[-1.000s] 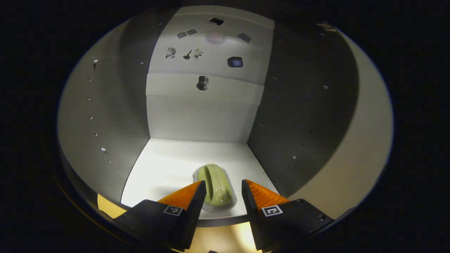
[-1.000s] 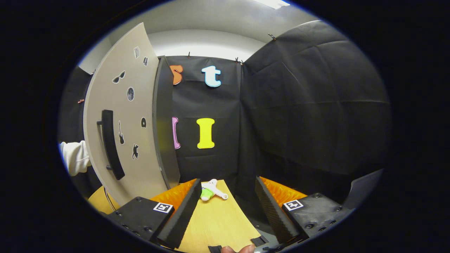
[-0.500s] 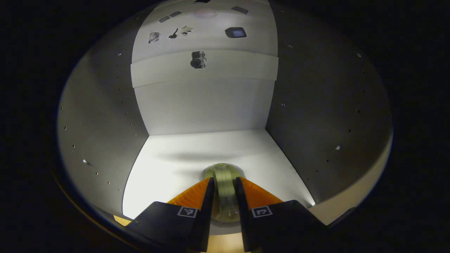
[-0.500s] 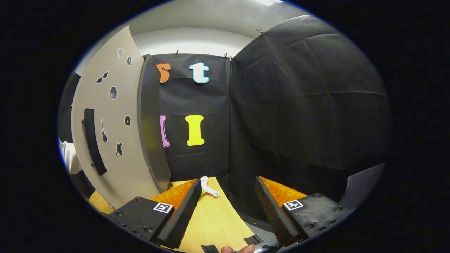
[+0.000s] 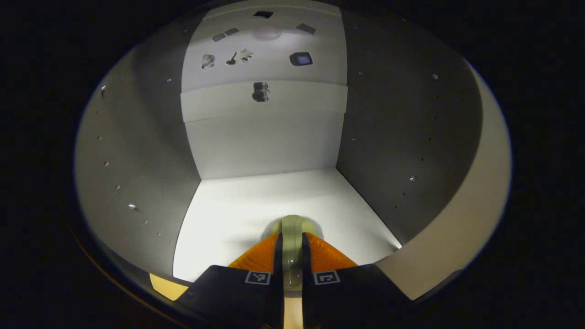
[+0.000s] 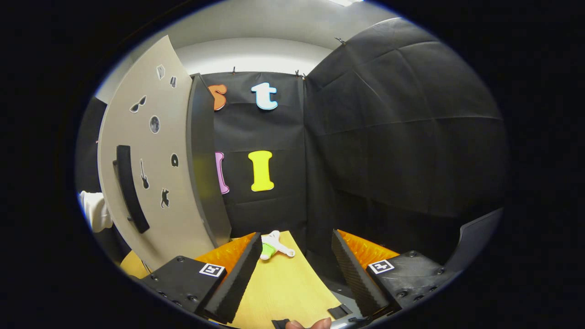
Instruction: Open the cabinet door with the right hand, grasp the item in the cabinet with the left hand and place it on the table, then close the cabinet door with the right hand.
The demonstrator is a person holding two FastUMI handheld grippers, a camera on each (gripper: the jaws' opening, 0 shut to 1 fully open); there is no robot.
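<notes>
- The green item point(image 5: 292, 233) sits on the cabinet floor point(image 5: 228, 219) near the front edge, pinched between the fingers of the left gripper point(image 5: 291, 246), which are closed in on its raised ridge.
- Risk: the glossy, rounded ridge may slip out when lifted, since the hold looks narrow.
- Risk: the item could catch the cabinet's front lip on the way out.
- The right gripper point(image 6: 296, 269) is spread wide and empty above the table point(image 6: 283, 288), beside the open cabinet door point(image 6: 155, 183); the door might swing.
- Most of the item's body is hidden by the fingers, so its shape is unclear.
</notes>
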